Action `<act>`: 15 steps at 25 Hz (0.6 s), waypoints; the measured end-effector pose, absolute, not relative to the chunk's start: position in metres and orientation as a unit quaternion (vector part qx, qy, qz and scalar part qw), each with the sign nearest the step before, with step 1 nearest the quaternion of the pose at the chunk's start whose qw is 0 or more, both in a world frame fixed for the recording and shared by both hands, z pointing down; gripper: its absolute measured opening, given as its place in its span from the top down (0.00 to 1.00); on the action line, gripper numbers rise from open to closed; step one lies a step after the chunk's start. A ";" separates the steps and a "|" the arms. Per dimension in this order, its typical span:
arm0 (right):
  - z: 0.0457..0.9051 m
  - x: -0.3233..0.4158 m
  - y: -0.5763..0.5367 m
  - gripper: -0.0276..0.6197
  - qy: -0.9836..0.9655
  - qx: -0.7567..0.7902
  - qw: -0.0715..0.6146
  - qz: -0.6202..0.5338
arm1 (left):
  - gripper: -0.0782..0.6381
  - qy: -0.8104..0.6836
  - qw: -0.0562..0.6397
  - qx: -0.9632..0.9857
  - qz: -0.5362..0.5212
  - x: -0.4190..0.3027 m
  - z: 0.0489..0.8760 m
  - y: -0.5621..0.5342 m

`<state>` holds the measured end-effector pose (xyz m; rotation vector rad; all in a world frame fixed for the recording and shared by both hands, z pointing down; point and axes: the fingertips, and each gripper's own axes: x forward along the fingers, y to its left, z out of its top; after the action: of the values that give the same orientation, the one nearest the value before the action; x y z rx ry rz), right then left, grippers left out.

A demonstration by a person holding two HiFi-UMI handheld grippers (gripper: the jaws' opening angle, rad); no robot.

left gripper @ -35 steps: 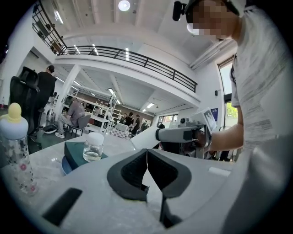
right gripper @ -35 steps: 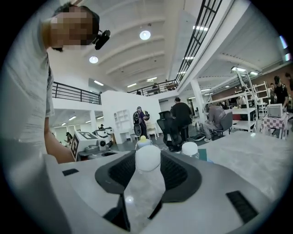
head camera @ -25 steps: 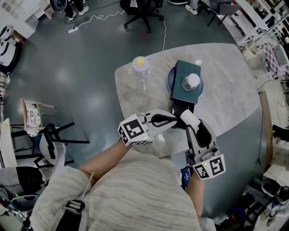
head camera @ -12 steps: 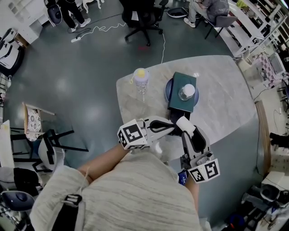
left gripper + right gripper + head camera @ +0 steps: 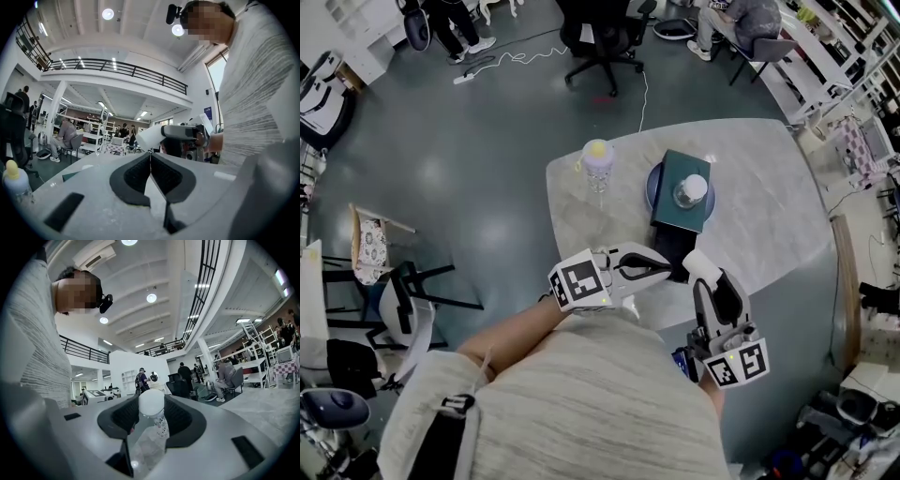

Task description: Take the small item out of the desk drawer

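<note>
A dark green drawer box (image 5: 678, 178) stands on a blue plate (image 5: 652, 173) on the marble table; its black drawer (image 5: 673, 246) is pulled out toward me. My right gripper (image 5: 703, 267) is shut on a small clear bottle with a round white cap (image 5: 151, 402), held just right of the drawer's front and above the table edge. My left gripper (image 5: 667, 267) lies level, jaws pressed together with nothing between them (image 5: 150, 157), its tips by the drawer front. In the left gripper view the right gripper (image 5: 180, 133) shows ahead with the white cap (image 5: 151, 136).
A white-capped round object (image 5: 692, 190) sits on top of the green box. A clear bottle with a yellow cap (image 5: 597, 155) stands at the table's (image 5: 769, 206) far left. An office chair (image 5: 600, 37) and cables lie beyond; a stool (image 5: 408, 291) is on the left.
My right gripper has drawn the white-capped bottle a little to the right and toward me, away from the drawer. The left gripper stays by the drawer front.
</note>
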<state>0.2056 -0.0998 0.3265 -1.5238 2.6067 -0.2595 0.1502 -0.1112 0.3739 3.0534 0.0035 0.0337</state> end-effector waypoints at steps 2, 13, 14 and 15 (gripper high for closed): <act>0.325 0.204 -0.100 0.70 0.860 -0.501 0.058 -0.078 | 0.87 0.007 0.040 0.999 0.012 0.149 0.373 -0.106; 0.341 0.170 -0.098 0.70 0.876 -0.467 0.088 -0.084 | 0.87 -0.006 0.087 0.996 -0.004 0.138 0.377 -0.097; 0.341 0.170 -0.098 0.70 0.876 -0.467 0.088 -0.083 | 0.87 -0.009 0.088 0.996 -0.006 0.138 0.378 -0.098; 0.340 0.170 -0.099 0.70 0.876 -0.467 0.090 -0.082 | 0.87 -0.012 0.090 0.996 -0.008 0.137 0.378 -0.099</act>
<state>0.1704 -0.0985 0.3400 -1.3890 2.6050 -0.2453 0.1375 -0.0989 0.3776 2.9614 -0.0358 -0.0244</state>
